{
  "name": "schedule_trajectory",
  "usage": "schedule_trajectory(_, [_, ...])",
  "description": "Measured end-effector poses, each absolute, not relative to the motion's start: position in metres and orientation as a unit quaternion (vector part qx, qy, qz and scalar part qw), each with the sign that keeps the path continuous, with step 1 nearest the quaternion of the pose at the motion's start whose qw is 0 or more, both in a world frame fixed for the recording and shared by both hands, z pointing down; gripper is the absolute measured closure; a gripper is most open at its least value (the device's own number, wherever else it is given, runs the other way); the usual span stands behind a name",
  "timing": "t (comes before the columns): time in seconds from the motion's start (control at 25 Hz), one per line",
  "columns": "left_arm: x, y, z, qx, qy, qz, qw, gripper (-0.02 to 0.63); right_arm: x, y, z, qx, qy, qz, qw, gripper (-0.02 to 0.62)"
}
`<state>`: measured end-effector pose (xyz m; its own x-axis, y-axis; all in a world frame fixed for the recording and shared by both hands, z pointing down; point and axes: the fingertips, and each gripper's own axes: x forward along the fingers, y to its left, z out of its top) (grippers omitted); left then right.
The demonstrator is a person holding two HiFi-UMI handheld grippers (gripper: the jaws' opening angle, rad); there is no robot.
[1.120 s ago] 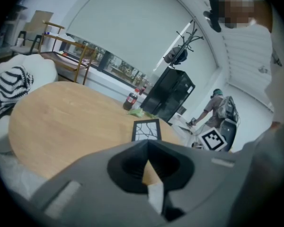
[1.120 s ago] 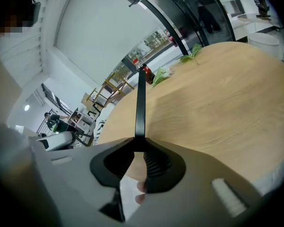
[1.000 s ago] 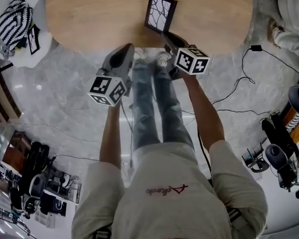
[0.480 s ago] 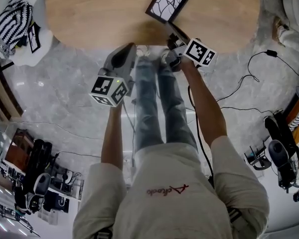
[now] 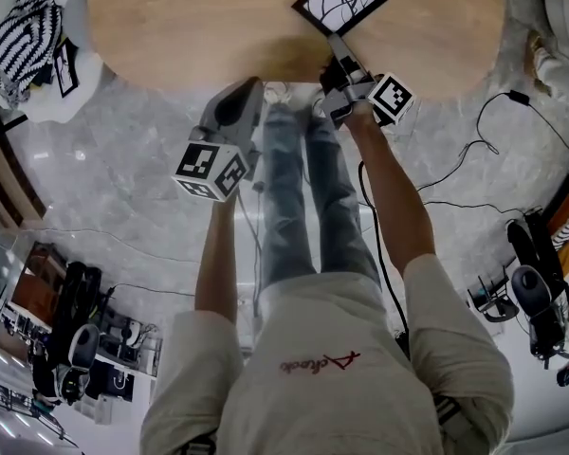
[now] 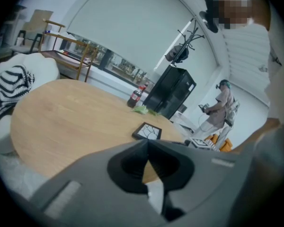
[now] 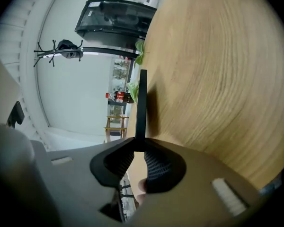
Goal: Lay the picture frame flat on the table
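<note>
The picture frame (image 5: 341, 0) is black with a white branching pattern and sits low over the round wooden table (image 5: 190, 27), nearly flat, its face up. My right gripper (image 5: 338, 45) is shut on its near corner. In the right gripper view the frame (image 7: 142, 103) appears edge-on as a thin black bar clamped between the jaws of the right gripper (image 7: 138, 144). My left gripper (image 5: 247, 87) hangs just off the table's near edge, shut and empty. In the left gripper view, past that gripper (image 6: 146, 144), the frame (image 6: 147, 131) lies far across the tabletop.
A white seat with a striped cushion (image 5: 24, 31) stands at the table's left. Cables (image 5: 455, 169) run over the marble floor at right, near dark equipment (image 5: 536, 292). A cola bottle (image 6: 136, 97) and green leaves (image 6: 144, 110) sit at the table's far side; a person (image 6: 220, 110) stands beyond.
The frame has gone from standing upright to tipped down nearly flat, and it turned to a diamond shape. My right gripper rolled and moved further over the table with it. The left gripper shifted only slightly.
</note>
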<state>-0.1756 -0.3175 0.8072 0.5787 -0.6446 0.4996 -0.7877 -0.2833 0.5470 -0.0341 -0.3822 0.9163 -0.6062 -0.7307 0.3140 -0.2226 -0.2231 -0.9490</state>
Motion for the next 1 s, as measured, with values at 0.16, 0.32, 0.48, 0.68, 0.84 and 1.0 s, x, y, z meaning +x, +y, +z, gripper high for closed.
schedule_trajectory(0.16, [-0.178,-0.316,0.809,0.796,-0.450,0.091,0.394,0.607,-0.037,-0.384,0.919,-0.391,0.586,-0.676,0.216,0.528])
schedule_trajectory(0.32, [-0.174,-0.315,0.810,0.797,-0.450,0.095,0.391,0.607,-0.036,-0.381,0.929,-0.394,0.580,-0.681,0.212,0.526])
schedule_trajectory(0.48, [-0.175,-0.317,0.808,0.799,-0.449,0.098,0.388,0.607,-0.038,-0.382,0.936,-0.403,0.561,-0.692,0.210,0.520])
schedule_trajectory(0.68, [-0.174,-0.320,0.803,0.802,-0.447,0.097,0.385,0.607,-0.036,-0.382,0.942,-0.414,0.529,-0.708,0.217,0.509])
schedule_trajectory(0.84, [-0.172,-0.320,0.796,0.804,-0.447,0.094,0.380,0.607,-0.035,-0.382,0.942,-0.425,0.506,-0.718,0.219,0.503])
schedule_trajectory(1.0, [-0.171,-0.317,0.792,0.805,-0.448,0.092,0.379,0.607,-0.035,-0.384,0.940,-0.428,0.481,-0.729,0.233,0.438])
